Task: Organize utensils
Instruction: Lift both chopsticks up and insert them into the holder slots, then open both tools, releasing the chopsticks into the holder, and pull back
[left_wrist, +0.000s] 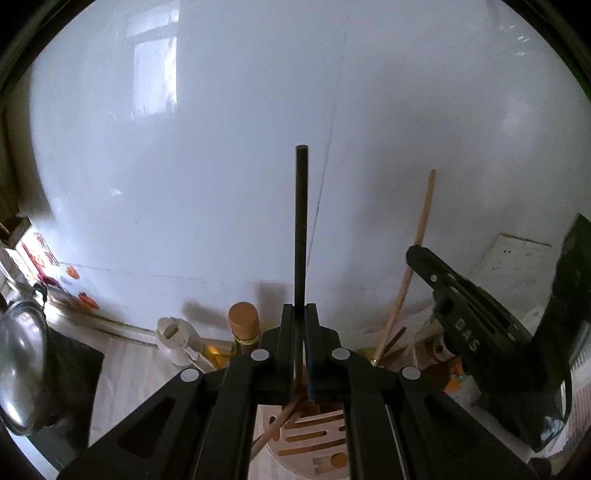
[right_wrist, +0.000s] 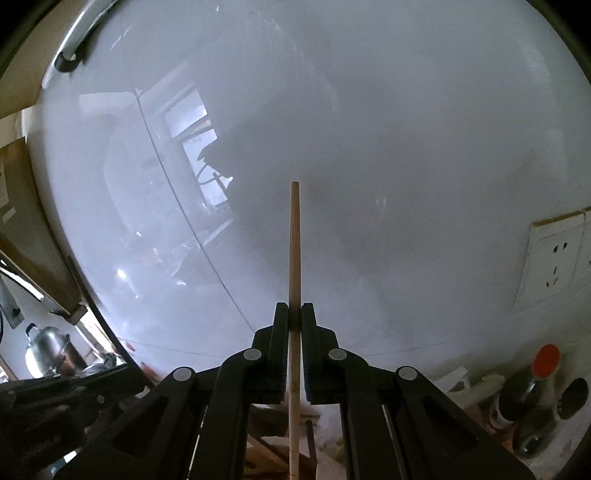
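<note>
Black fingers of the left gripper (left_wrist: 300, 314) fill the bottom of the left wrist view, pressed together on a dark chopstick (left_wrist: 301, 221) that stands upright between them. Held near its lower part, the stick rises straight toward the white wall (left_wrist: 184, 184), which probably keeps it plumb for dropping end-first into a slot. Below the fingers sits a pale utensil holder (left_wrist: 314, 443) with long cut-out slots, and a wooden handle leans across it; this looks like where the sticks belong.

The right gripper (right_wrist: 294, 314) is likewise clamped on a wooden chopstick (right_wrist: 294, 251), light tan, thin and round, also pointing up. From the left wrist view the same wooden stick (left_wrist: 421, 236) leans slightly, with the right gripper just right of the holder. Each hand carrying one stick suggests they are being sorted as separate pieces rather than as a pair.

The dark stick is matte, straight, with a flat blunt top. A brown-capped bottle (left_wrist: 243, 321) and a white bottle (left_wrist: 173, 334) stand against the wall just beside the holder, so lowering either stick calls for a steady vertical path.
</note>
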